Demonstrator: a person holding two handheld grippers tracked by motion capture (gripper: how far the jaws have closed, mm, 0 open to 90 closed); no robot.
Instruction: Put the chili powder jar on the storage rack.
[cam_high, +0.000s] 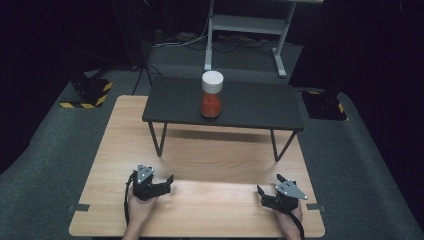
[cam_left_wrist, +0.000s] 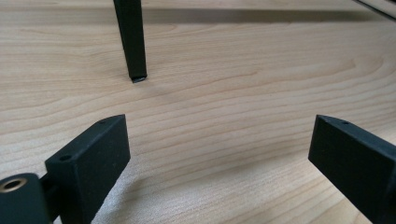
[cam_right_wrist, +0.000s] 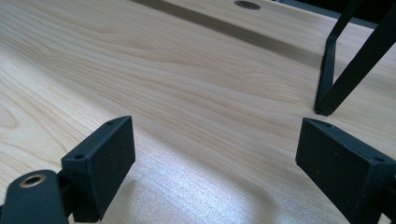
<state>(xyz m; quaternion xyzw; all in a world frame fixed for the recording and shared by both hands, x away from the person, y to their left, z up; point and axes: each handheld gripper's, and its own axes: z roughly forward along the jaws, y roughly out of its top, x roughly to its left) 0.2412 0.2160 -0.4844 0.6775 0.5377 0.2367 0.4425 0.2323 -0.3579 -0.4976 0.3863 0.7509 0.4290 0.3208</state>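
Left gripper (cam_high: 166, 184) rests low on the near left of the wooden counter (cam_high: 210, 210), its jaws spread wide with bare wood between them; the left hand (cam_high: 140, 207) behind it is cut off by the bottom edge of the high view. From the left gripper view (cam_left_wrist: 219, 140) both jaws are cropped at the frame's lower edge, and ahead of them one black leg (cam_left_wrist: 132, 42) of the stand comes down to the wood, its top out of frame.

Farther back at the middle, a small black stand (cam_high: 250, 107) sits on the counter. On its top, toward the left of centre, a jar (cam_high: 211, 95) stands upright, with a white lid and something red-orange inside; what the contents are is too small to tell.

At the near right, the right gripper (cam_high: 270, 187) also lies on the counter with jaws spread and nothing held; its hand (cam_high: 290, 220) is likewise clipped at the bottom. In the right gripper view (cam_right_wrist: 215, 144) the jaws are well apart over bare wood, the stand's angled right leg (cam_right_wrist: 355, 60) meets the counter just beyond the right jaw, and a dark round spot (cam_right_wrist: 247, 4) shows on the far wood, unclear what.
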